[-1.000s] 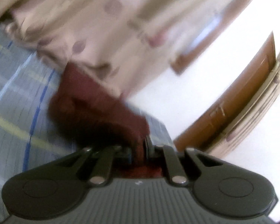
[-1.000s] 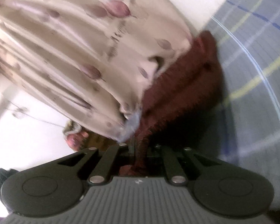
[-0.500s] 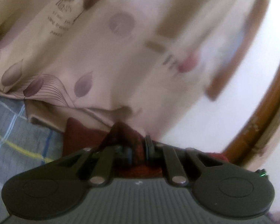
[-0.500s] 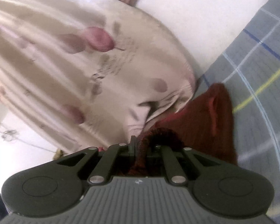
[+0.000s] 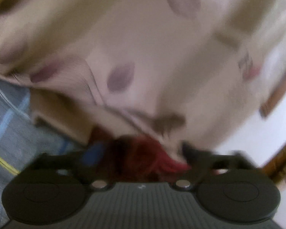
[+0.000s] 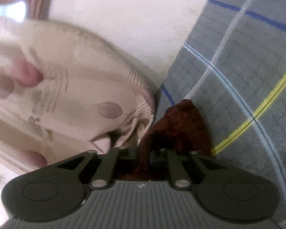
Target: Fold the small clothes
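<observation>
Now the left gripper (image 5: 143, 152) has just spread its fingers wide, the maroon cloth (image 5: 143, 156) lying loose between them. The right gripper (image 6: 144, 152) has been opening too, its fingers slightly parted around the cloth.

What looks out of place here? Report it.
The maroon garment lies bunched in a lump, not flat, at the edge of the plaid bedsheet, crowded against the leaf-print curtain. The left tongs have just sprung open around it; the right tongs, just opening, still have cloth between their jaws.
</observation>
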Tool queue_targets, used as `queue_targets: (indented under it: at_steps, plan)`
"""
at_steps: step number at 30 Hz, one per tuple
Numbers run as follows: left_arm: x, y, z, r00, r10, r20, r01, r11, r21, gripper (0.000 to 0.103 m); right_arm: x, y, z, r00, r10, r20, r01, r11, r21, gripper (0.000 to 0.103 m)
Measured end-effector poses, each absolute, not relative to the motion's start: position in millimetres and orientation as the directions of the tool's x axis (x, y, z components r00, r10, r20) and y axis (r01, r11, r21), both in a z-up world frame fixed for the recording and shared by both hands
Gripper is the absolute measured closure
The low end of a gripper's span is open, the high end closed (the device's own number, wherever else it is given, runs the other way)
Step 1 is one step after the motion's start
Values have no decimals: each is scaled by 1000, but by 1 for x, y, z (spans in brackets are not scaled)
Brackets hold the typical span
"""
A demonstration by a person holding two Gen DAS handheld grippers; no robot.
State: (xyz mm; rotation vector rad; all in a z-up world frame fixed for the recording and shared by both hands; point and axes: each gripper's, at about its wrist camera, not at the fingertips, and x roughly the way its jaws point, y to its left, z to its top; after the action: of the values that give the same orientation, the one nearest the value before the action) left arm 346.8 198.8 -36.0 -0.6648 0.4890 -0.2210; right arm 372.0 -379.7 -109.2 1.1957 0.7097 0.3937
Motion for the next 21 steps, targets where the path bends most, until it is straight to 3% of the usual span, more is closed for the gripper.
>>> queue_targets:
  at_steps: [2, 4, 7, 13, 15, 17, 21]
  plan:
    - [338, 208, -28, 913, -307, -270, 54, 745, -665, 0, 364, -386, -106, 768, 596, -235, 63, 295, 954, 47]
    - [337, 212, -19, 917, -302, -262, 58, 748, -662, 0, 355, -395, -103, 815, 555, -169, 36, 242, 970, 35]
    - [334, 204, -11, 897, -313, -312, 71, 799, -598, 0, 342, -399, -89, 824, 551, -133, -15, 256, 966, 34]
    - [310, 181, -26, 843, -355, -403, 134, 866, -482, 0, 321, -348, -37, 748, 618, -241, -224, 577, 785, 34]
    - [300, 179, -33, 838, -351, -417, 140, 878, -458, 0, 321, -320, -23, 716, 638, -284, -298, 647, 702, 38]
    - [294, 180, -42, 829, -359, -428, 154, 883, -444, 0, 329, -290, -15, 657, 672, -343, -356, 677, 644, 54]
    - [285, 186, -56, 800, -406, -441, 183, 866, -465, 0, 353, -231, -13, 584, 635, -506, -415, 769, 486, 75]
